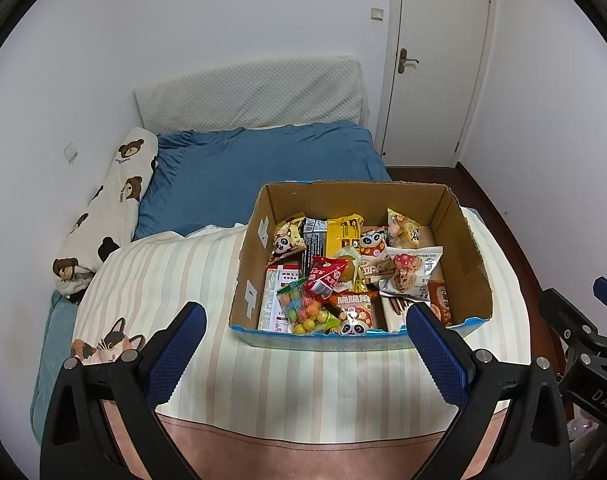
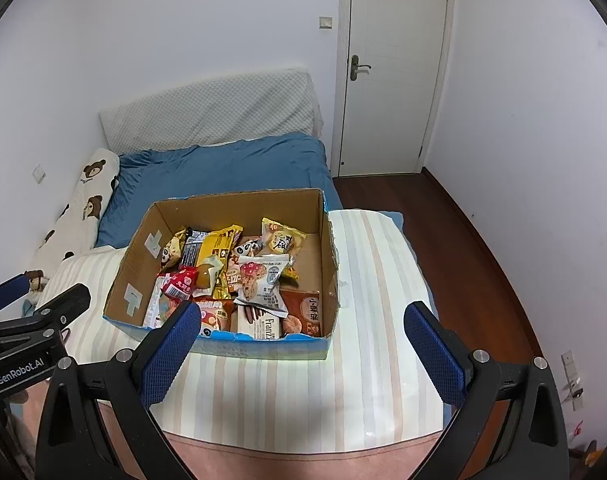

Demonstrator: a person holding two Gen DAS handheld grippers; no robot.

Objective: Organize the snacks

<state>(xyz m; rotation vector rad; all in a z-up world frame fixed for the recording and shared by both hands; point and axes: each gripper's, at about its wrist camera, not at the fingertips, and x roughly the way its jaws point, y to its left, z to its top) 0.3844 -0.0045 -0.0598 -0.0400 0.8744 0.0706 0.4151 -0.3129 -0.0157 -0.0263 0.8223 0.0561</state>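
snacks piled in the cardboard box (image 1: pixel 459 240), both grippers held short of its near edge

the box sits on a striped cushion (image 1: pixel 175 276), its long axis running away from the cameras. the left gripper (image 1: pixel 305 330) and right gripper (image 2: pixel 301 328) both stand wide apart and hold nothing. every snack in view lies inside the box, which fits a pile awaiting sorting or one just packed. by the box's near wall: a panda packet (image 1: pixel 353 318), a candy-ball bag (image 1: pixel 303 310), and a white pack reading "franz" (image 2: pixel 269 326). the right-hand gripper reads "das", the left "genrobot.ai".

Cardboard box (image 1: pixel 467 240) matt; snack packs (image 1: pixel 327 276) glossy plastic; striped cloth (image 1: pixel 303 384).
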